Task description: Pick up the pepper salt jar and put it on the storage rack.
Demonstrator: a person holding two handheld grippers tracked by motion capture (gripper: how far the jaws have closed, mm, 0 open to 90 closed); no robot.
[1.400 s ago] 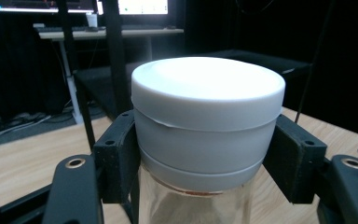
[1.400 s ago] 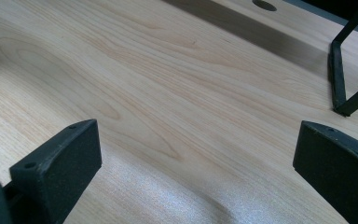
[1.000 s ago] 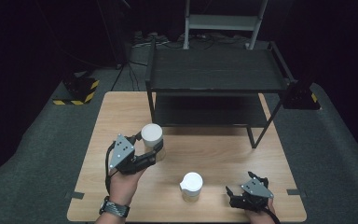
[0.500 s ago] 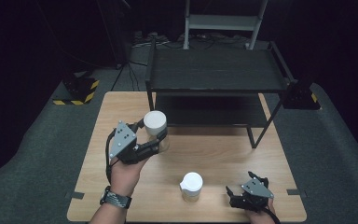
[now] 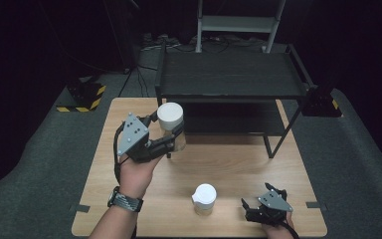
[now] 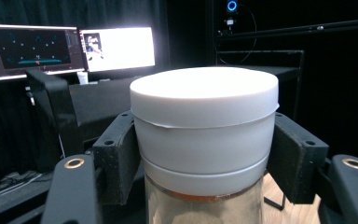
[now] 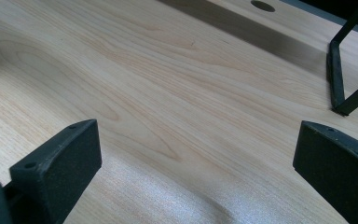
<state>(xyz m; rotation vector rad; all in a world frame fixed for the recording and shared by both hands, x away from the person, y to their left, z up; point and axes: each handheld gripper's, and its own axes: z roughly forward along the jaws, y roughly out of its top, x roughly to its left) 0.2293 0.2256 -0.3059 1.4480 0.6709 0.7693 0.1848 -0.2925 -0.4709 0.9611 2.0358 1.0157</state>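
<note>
Jar [image 5: 172,127] stood upright in the left gripper [image 5: 171,139], clamped below its white lid [image 6: 204,93] — black shelf [image 5: 229,74] just beyond. Right gripper [image 5: 251,211] lay wide open and empty on the table [image 5: 238,159].

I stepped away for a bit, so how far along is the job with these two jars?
Done: the left gripper is shut on one white-lidded jar and holds it off the table, in front of the black shelf rack.
In hand: carrying that jar.
Left: setting it down somewhere, likely on the rack. The second jar stands untouched on the table, beside the open right gripper.
</note>
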